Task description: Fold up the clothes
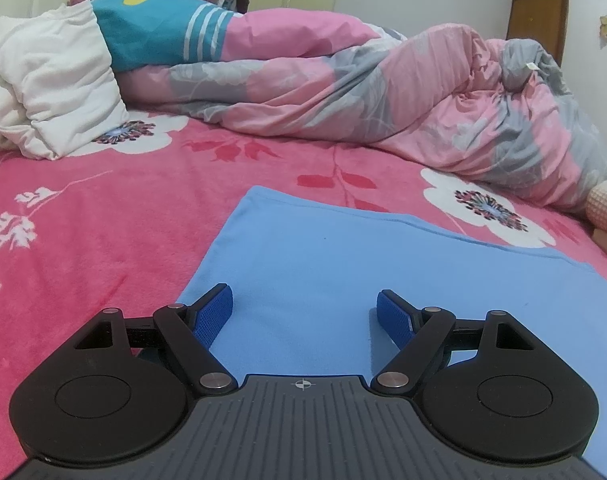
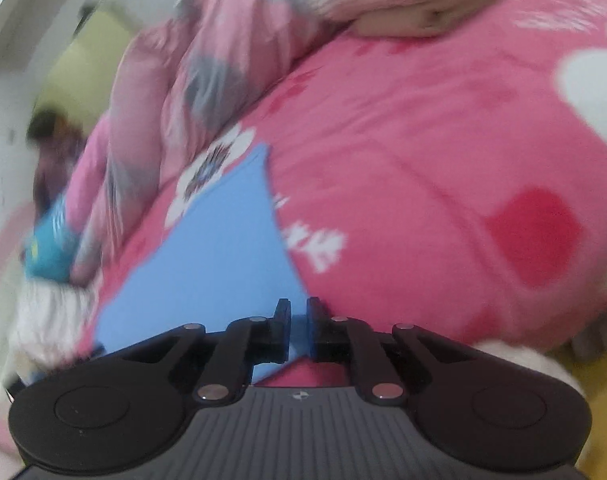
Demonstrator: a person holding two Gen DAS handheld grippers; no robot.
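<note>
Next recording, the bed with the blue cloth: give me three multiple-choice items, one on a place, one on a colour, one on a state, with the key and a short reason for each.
1. Where does the white pillow lie in the left wrist view?
A. Far left of the bed
B. On the blue cloth
C. By the brown door

2. What colour are the pads of the left gripper?
A. Red
B. Blue
C. Yellow

3. How do the jaws of the right gripper stand?
A. Spread wide over the pink blanket
B. Out of view
C. Nearly together at the corner of the blue cloth

Key:
1 A, the pillow sits at the left edge, against the pink and grey duvet.
2 B, both pads show dark blue.
3 C, only a narrow gap shows, with blue cloth in it.
</note>
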